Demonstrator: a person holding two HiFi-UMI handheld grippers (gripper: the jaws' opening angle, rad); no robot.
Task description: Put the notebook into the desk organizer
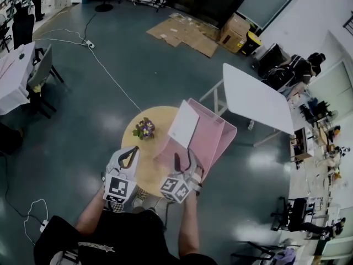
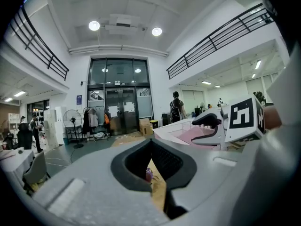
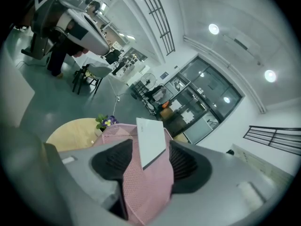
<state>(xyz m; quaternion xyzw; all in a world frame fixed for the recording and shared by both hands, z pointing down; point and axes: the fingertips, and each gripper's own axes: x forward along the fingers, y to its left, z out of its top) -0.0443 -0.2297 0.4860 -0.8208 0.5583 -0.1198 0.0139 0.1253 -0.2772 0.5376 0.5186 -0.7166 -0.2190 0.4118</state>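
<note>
The pink mesh desk organizer (image 1: 214, 141) stands on the right side of a round yellow table (image 1: 148, 171). A white notebook (image 1: 183, 125) stands upright in it, leaning against its far-left wall. My right gripper (image 1: 183, 160) is open at the organizer's near edge. In the right gripper view the pink mesh (image 3: 148, 187) fills the space between the open jaws, with the notebook (image 3: 151, 142) just beyond them, untouched. My left gripper (image 1: 131, 154) hovers over the table's near left, shut on nothing; its closed tips (image 2: 150, 142) show only a slit of table.
A small pot of purple flowers (image 1: 145, 128) sits at the table's far left. A white folding table (image 1: 256, 98) stands to the right behind the organizer. Flattened cardboard (image 1: 185, 32) and a cable (image 1: 110, 76) lie on the floor; a chair (image 1: 41, 70) is far left.
</note>
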